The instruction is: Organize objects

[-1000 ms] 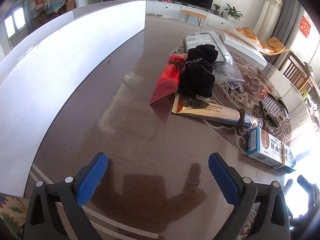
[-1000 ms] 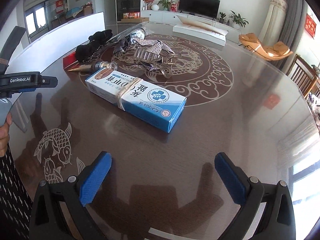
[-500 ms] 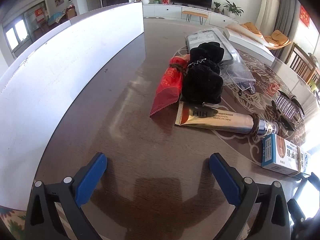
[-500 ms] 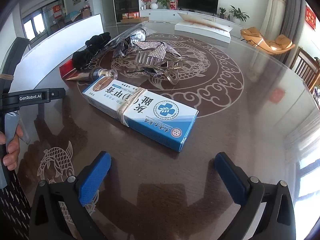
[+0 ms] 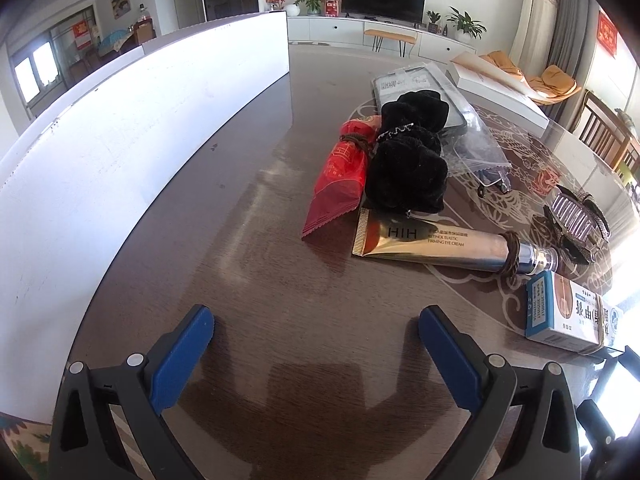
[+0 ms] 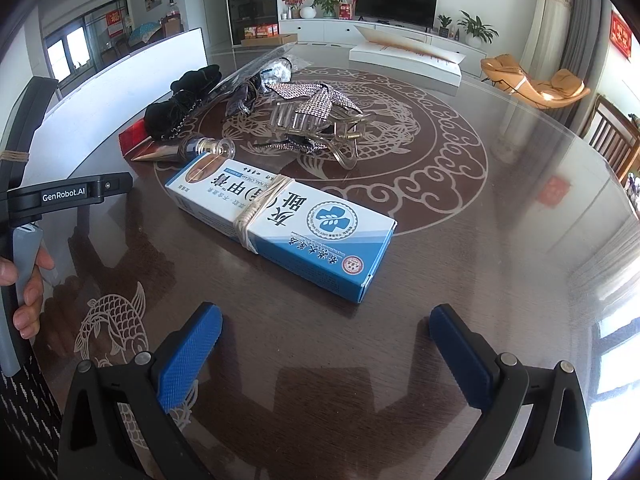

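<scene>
A round dark table [image 5: 256,280] holds a cluster of items. In the left wrist view lie a red packet [image 5: 340,176], a black scrunchie [image 5: 408,164], a gold cream tube [image 5: 440,244] and a blue-white box [image 5: 568,316]. My left gripper [image 5: 316,332] is open and empty, short of the tube. In the right wrist view the blue-white box [image 6: 280,220], bound with string, lies just ahead of my open, empty right gripper [image 6: 324,328]. A rhinestone hair claw [image 6: 316,120] lies behind it.
A white curved board [image 5: 120,152] stands along the table's left side. A clear plastic bag [image 5: 472,140] and a white flat box [image 5: 496,88] lie farther back. The left gripper's body and the hand holding it [image 6: 24,240] show at the right wrist view's left edge.
Both grippers have moved forward toward the items, which now look larger and nearer. Both stay open. Nothing on the table has moved.
</scene>
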`<state>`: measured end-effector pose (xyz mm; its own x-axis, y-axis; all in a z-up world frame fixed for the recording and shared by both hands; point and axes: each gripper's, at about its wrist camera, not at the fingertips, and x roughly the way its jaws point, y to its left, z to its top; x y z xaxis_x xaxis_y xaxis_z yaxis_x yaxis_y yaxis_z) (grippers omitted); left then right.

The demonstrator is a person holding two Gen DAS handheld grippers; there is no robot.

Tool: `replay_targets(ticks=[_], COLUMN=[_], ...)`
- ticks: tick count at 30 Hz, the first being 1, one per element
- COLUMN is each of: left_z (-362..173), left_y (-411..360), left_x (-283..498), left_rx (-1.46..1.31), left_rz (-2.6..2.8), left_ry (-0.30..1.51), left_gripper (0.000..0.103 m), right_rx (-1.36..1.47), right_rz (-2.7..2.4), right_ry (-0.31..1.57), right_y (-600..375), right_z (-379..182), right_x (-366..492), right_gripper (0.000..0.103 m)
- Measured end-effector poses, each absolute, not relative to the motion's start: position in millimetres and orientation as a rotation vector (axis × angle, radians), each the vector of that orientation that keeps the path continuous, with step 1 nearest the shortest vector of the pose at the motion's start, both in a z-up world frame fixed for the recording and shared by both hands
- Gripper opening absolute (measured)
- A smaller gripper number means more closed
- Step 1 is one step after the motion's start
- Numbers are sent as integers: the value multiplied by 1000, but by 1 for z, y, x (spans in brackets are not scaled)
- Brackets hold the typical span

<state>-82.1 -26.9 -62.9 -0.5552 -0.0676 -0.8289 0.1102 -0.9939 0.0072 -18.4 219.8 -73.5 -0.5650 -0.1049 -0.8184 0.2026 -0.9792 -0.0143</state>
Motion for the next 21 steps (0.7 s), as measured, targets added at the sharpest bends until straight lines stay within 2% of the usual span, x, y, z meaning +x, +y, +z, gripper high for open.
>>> replay_targets(ticks=[21], left_z=[-63], left_y=[-26], left_x=[-80], left_rx=[1415], left_rz=[-2684], left_ry=[74], left_gripper=[103], right_rx=[1364], right_rz=[-2631], right_ry=[158], right_y=[220], right_z=[-74], right_x=[-18], right_gripper=[103])
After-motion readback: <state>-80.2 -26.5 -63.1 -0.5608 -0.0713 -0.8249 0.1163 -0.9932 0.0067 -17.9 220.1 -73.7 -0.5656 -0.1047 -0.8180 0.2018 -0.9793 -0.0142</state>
